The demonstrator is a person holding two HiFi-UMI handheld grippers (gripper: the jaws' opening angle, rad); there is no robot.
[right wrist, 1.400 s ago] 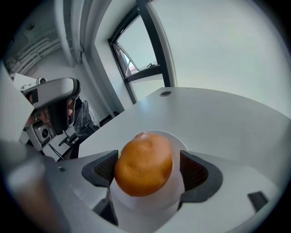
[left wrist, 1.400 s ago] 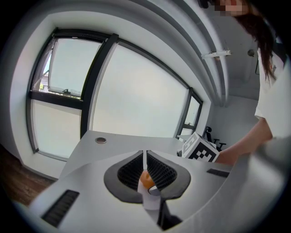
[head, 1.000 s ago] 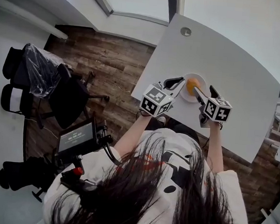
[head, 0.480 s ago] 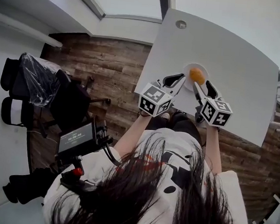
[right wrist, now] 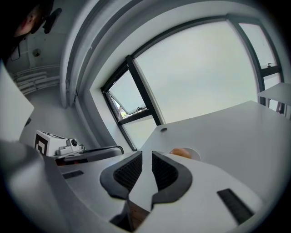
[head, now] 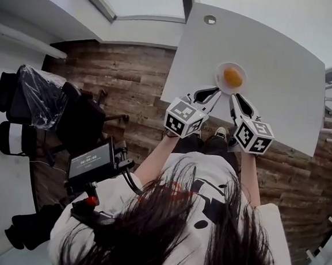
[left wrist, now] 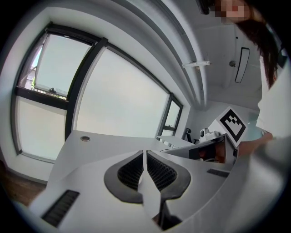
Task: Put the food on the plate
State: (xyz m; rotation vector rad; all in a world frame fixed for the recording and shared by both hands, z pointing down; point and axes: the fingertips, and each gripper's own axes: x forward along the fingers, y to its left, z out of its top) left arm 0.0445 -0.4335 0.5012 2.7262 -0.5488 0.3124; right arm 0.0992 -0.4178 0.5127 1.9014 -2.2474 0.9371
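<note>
While we hold our left gripper (head: 211, 95) and right gripper (head: 234, 98) closed on nothing, the orange food (head: 232, 77) sits on the white plate (head: 220, 78), just ahead of the right gripper's tips, touching neither.

Desk (head: 274, 81): one.
Plate (head: 219, 76): one.
Orange food item (head: 233, 77): one.
Grippers: two, the left gripper (head: 207, 95) and the right gripper (head: 235, 101).
Fingers (left wrist: 132, 170): two on each gripper, four in all.
Marker cubes (head: 184, 118): two, one per gripper.
Cable grommet (head: 210, 19): one.
Black office chairs (head: 83, 119): at least two; exact count unclear.
Small screen (head: 91, 162): one.
Person (head: 199, 218): one.
</note>
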